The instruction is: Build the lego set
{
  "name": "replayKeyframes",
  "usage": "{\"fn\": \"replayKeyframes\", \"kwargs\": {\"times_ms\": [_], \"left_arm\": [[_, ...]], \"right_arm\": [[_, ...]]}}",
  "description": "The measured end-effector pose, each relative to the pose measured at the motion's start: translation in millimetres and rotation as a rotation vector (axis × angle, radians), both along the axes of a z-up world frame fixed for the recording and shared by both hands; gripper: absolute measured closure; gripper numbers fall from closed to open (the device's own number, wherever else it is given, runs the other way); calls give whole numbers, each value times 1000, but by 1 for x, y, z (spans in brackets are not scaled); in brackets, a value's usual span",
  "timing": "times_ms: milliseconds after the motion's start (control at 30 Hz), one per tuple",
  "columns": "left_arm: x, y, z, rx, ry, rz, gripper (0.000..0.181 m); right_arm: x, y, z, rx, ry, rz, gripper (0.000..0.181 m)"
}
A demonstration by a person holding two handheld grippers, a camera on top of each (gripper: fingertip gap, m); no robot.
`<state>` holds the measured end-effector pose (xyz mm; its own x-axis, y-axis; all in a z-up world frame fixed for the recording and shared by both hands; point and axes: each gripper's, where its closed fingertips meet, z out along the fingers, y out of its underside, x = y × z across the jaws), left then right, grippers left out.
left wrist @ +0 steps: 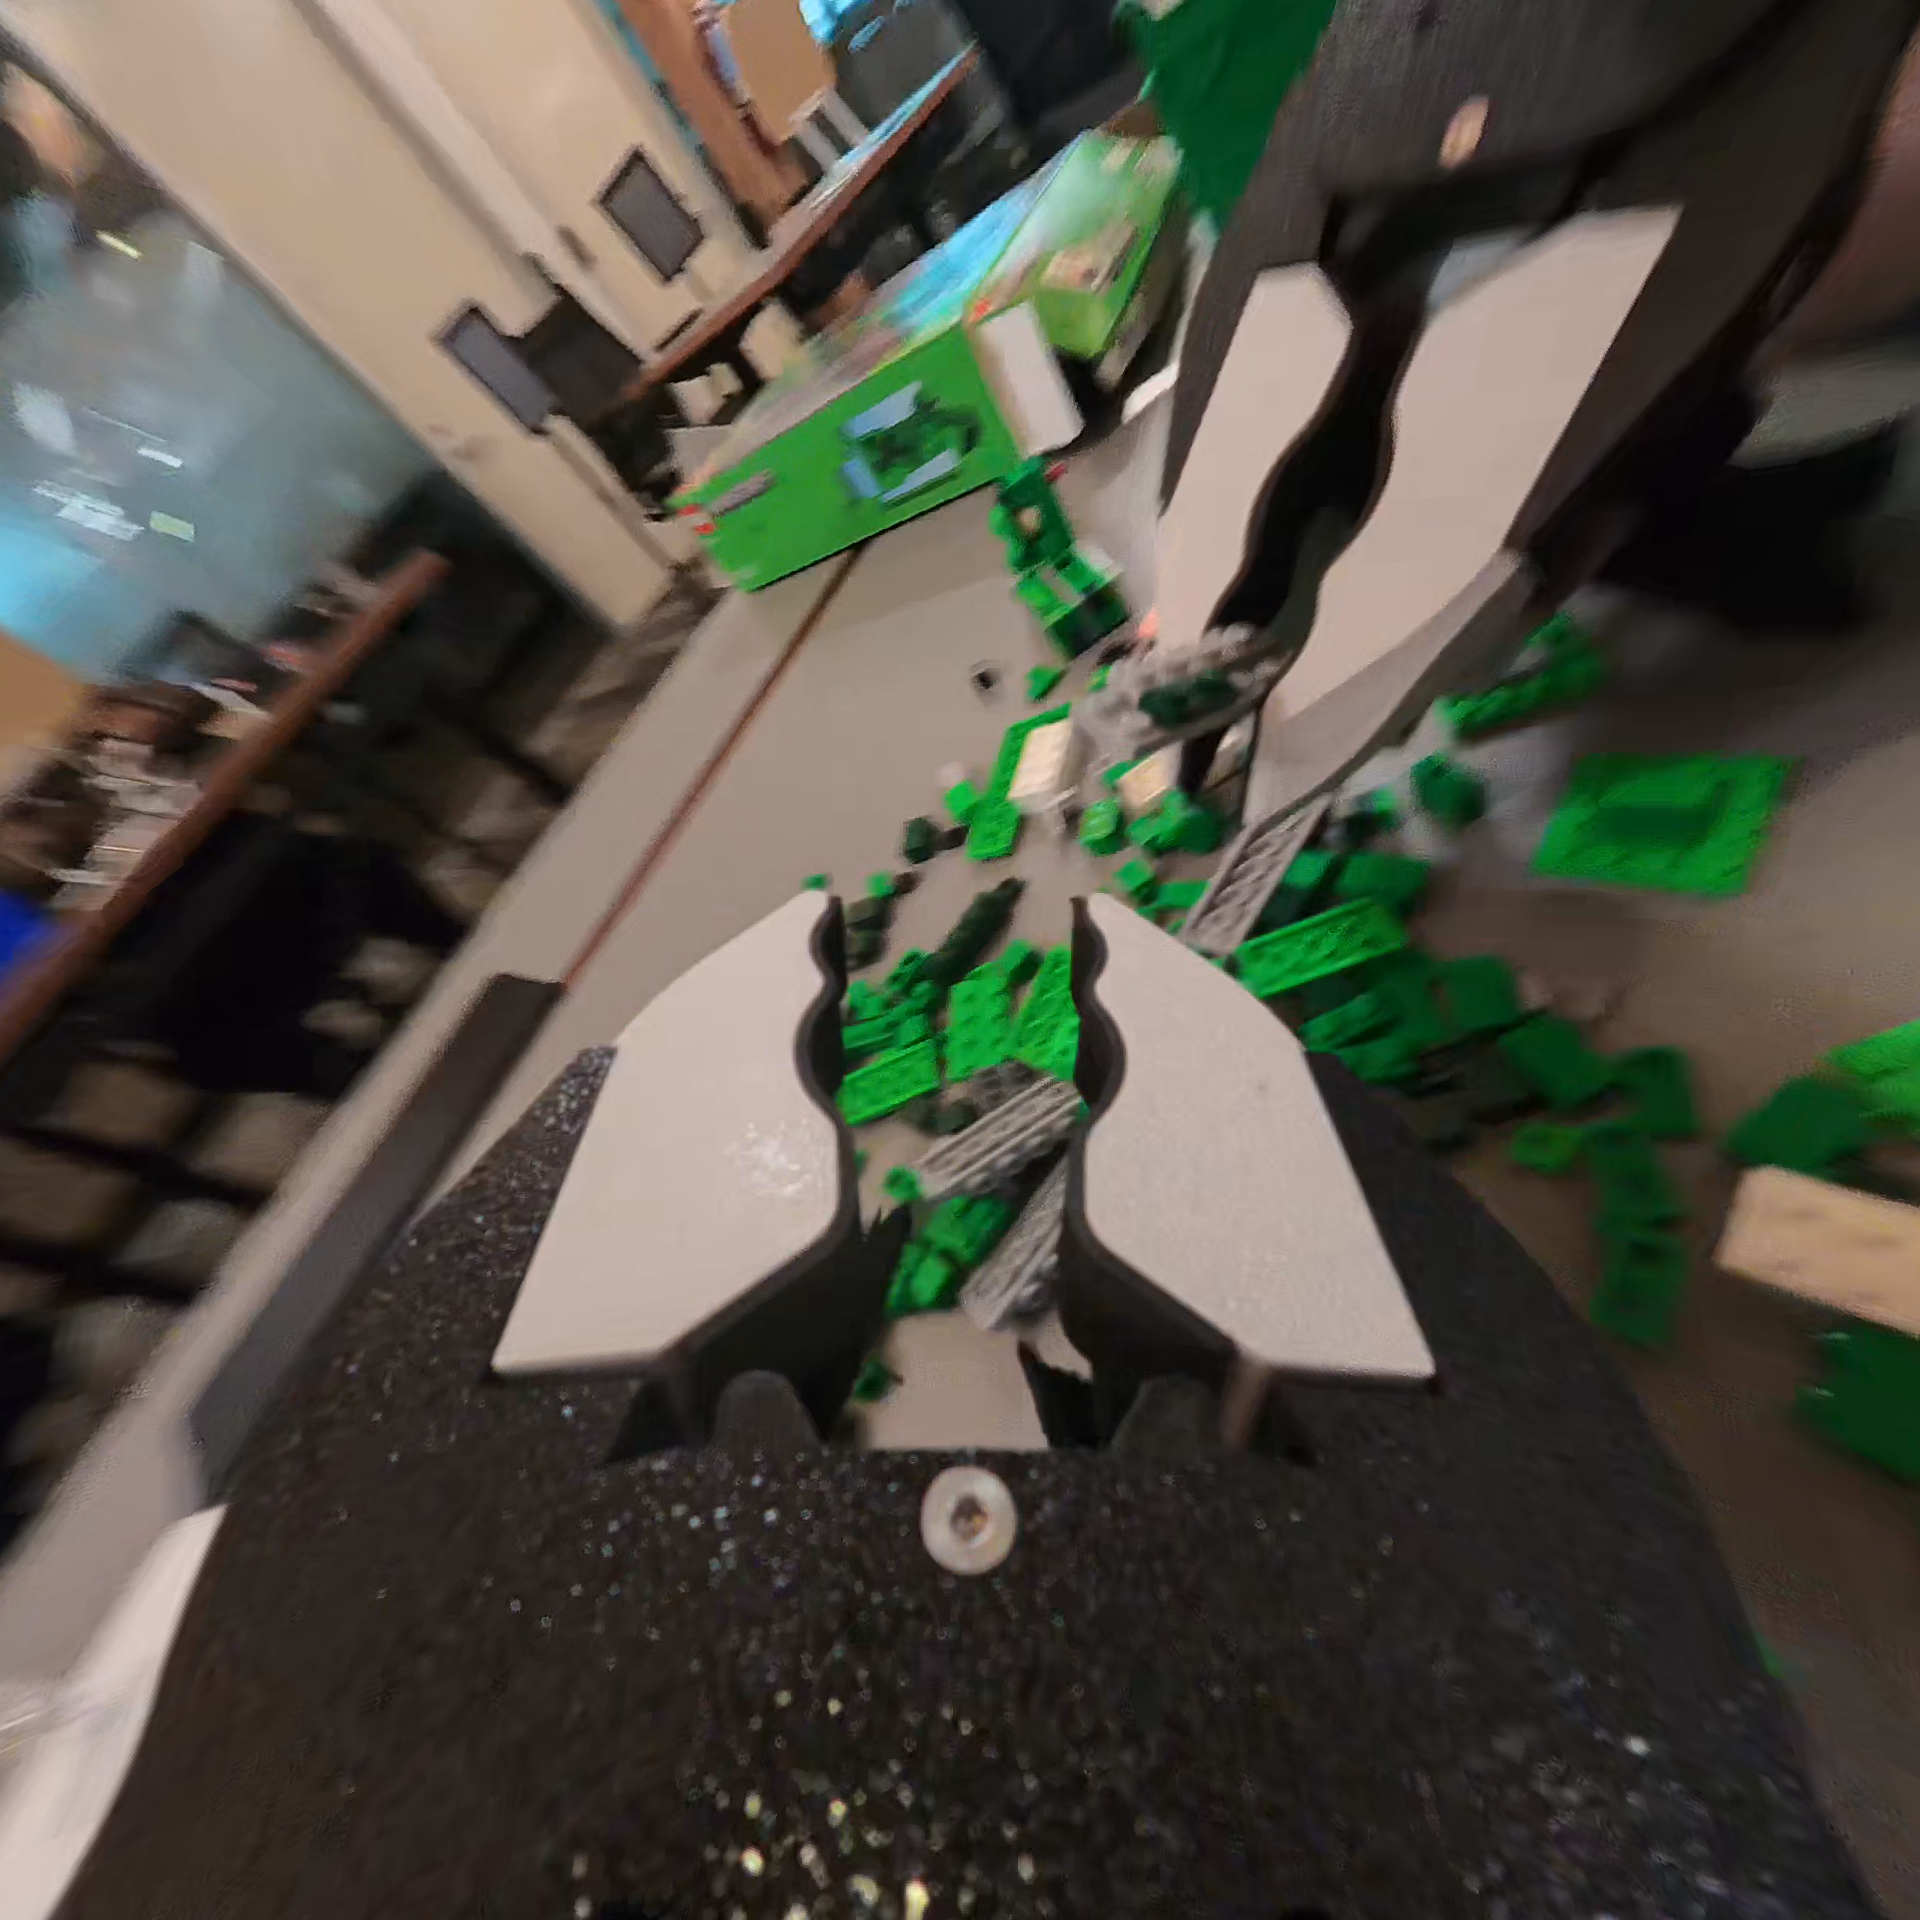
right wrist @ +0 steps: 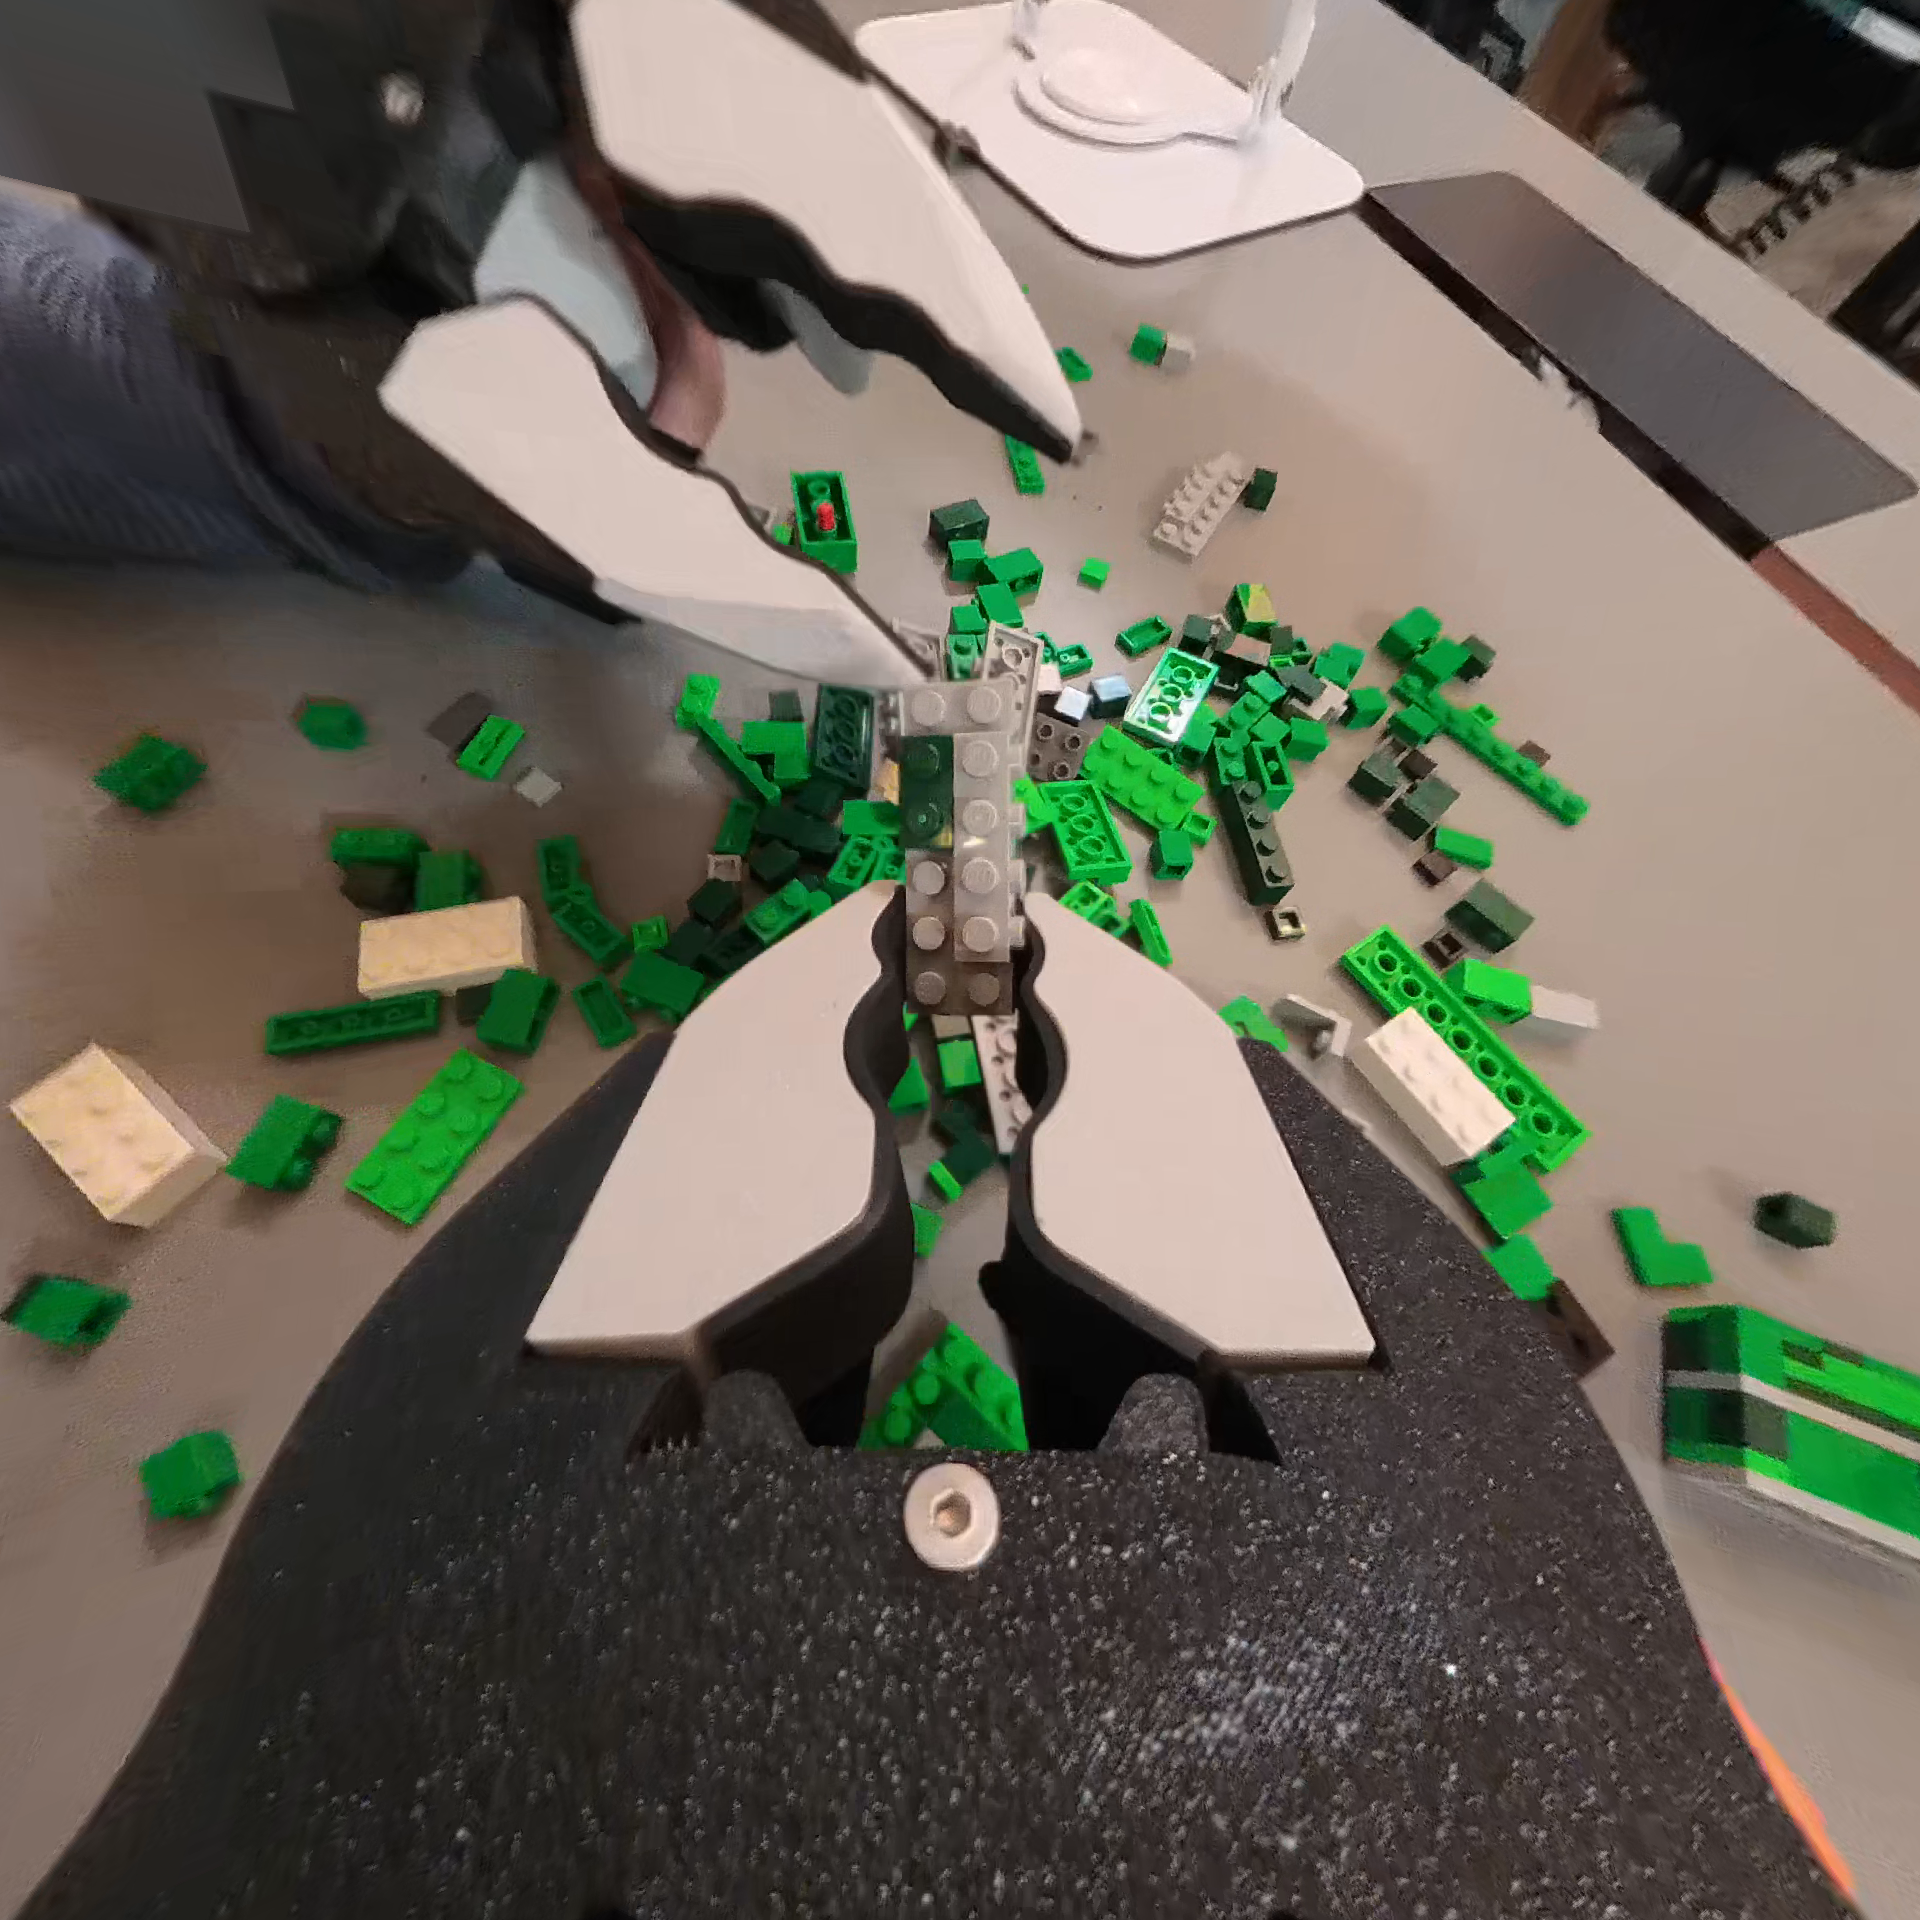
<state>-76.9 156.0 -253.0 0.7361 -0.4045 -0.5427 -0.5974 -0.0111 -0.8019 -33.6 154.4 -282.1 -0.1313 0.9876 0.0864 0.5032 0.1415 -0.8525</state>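
While the grey strip assembly [right wrist: 961, 852] sits pinched at its near end between the narrowed jaws of the right gripper [right wrist: 958, 940], held above the loose green brick pile [right wrist: 1143, 769], its far end juts toward the left gripper [right wrist: 914, 540]. That gripper, spread wide and empty as far as I can tell, has one tip just beside the strip's far end. A good next move, I judge, is to keep the strip level and firm, bringing the left gripper onto it squarely so nothing twists loose. White bricks [right wrist: 445, 943] lie left of the strip on the surface [right wrist: 1351, 499]; the green box [left wrist: 852, 468] stands well beyond.
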Motion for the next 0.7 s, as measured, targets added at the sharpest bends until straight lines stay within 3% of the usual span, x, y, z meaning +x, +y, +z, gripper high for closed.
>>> {"fn": "replayKeyframes", "kwargs": {"times_ms": [100, 233, 300, 500, 600, 700], "left_arm": [[-5, -4, -4, 112, 246, 43, 127], [-8, -9, -18, 99, 348, 43, 93], [-18, -9, -16, 113, 335, 66, 100], [-20, -21, -16, 45, 91, -53, 157], [-21, -23, -15, 27, 19, -74, 157], [-21, -23, -9, 84, 45, -77, 144]], "right_arm": [[-9, -9, 5, -41, 1, -28, 165], [-20, -22, -2, -91, -58, -25, 165], [-28, -28, 1, -112, -50, -23, 165], [-38, -35, -2, -123, -66, -29, 165], [-38, -36, -8, -143, -92, -32, 165], [-37, -37, -14, -151, -119, -29, 165]]}}
